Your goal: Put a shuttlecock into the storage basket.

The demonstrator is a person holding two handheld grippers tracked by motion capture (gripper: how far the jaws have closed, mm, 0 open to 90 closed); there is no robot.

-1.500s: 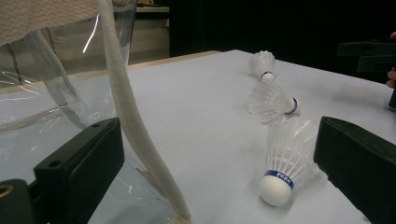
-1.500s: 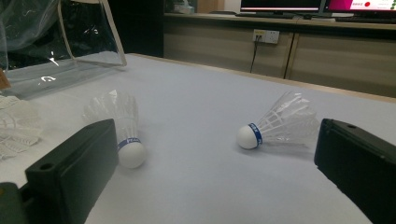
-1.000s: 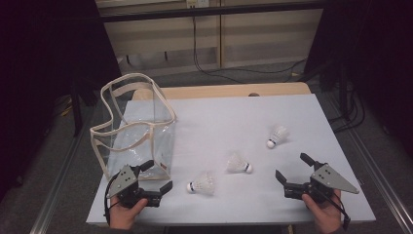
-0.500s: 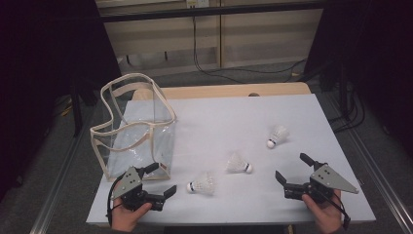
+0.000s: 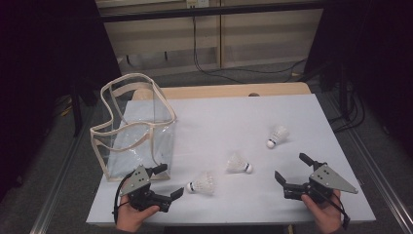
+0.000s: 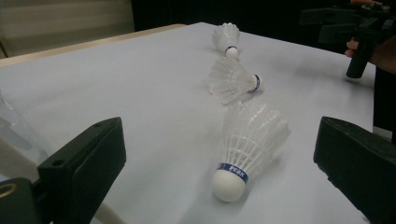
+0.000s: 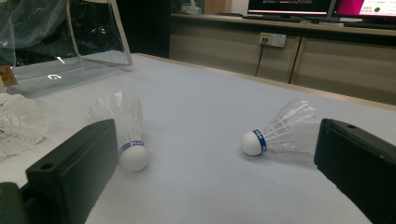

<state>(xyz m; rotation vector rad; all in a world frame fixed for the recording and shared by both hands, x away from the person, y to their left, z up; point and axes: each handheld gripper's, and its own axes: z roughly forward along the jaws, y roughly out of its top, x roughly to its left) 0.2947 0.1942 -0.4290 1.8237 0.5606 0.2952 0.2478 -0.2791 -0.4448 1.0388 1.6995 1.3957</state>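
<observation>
Three white feather shuttlecocks lie on the white table (image 5: 219, 122). The nearest one (image 5: 202, 184) lies just right of my left gripper (image 5: 168, 181), which is open and aimed at it. Between the open jaws in the left gripper view, this shuttlecock (image 6: 247, 144) points its cork toward the camera, with the middle one (image 6: 233, 80) and the far one (image 6: 225, 36) behind it. My right gripper (image 5: 293, 168) is open at the front right. Ahead of it are the middle shuttlecock (image 7: 126, 126) and the far shuttlecock (image 7: 280, 130). Neither gripper holds anything.
A clear plastic tote bag (image 5: 134, 129) with cream trim and handles stands upright at the table's left, just behind the left gripper. A wooden strip (image 5: 219, 91) runs along the table's far edge. Cables and a low wall lie beyond the table.
My left gripper has shifted slightly right, closer to the nearest shuttlecock. The right gripper and the shuttlecocks have not moved.
</observation>
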